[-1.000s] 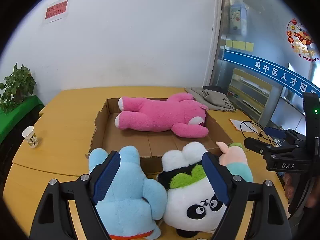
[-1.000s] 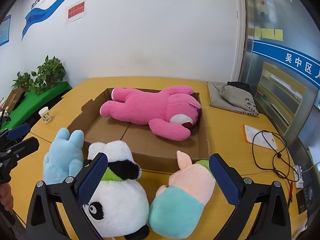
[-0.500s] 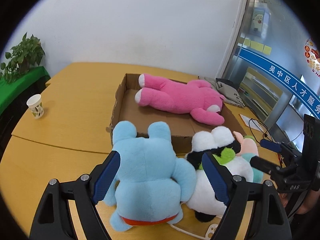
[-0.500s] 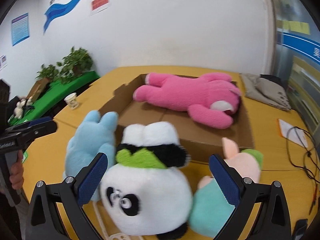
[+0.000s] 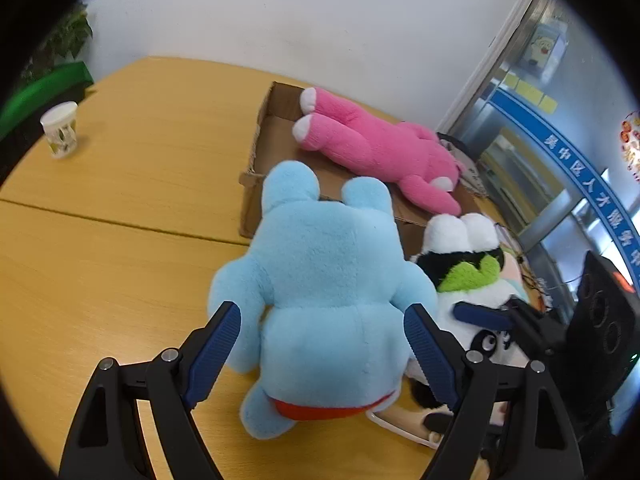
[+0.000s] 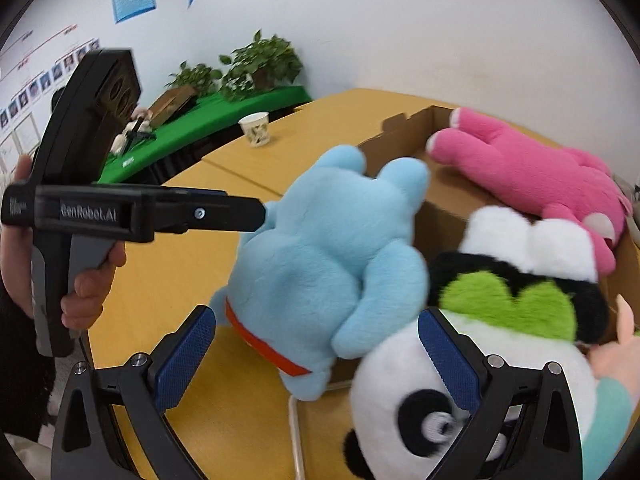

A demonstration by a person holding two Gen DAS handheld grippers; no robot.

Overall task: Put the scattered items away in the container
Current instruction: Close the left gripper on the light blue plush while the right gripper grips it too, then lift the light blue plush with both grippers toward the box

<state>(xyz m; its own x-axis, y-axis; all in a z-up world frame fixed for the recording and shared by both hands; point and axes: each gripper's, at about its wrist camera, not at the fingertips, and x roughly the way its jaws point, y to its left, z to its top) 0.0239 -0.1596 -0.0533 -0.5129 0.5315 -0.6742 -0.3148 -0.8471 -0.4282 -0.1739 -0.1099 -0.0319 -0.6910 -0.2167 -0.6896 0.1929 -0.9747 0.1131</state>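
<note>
A light blue plush (image 5: 324,284) lies on the yellow table in front of a shallow cardboard box (image 5: 276,136). A pink plush (image 5: 380,148) lies inside the box. A panda plush (image 5: 472,280) with green patches lies right of the blue one, and a pink-and-teal plush (image 6: 612,380) lies beyond it. My left gripper (image 5: 320,344) is open with its fingers either side of the blue plush's lower body. My right gripper (image 6: 316,360) is open, low over the blue plush (image 6: 328,256) and the panda (image 6: 440,384).
A paper cup (image 5: 60,130) stands on the table's left side. Potted plants (image 6: 256,64) stand on a green stand beyond the table. A thin white cable (image 5: 400,428) lies on the table by the plush toys. A grey cloth bag (image 5: 460,148) lies behind the box.
Both grippers swung left and closed in. My left gripper now straddles the blue plush. My right gripper turned from the panda toward the blue plush. The toys have not moved.
</note>
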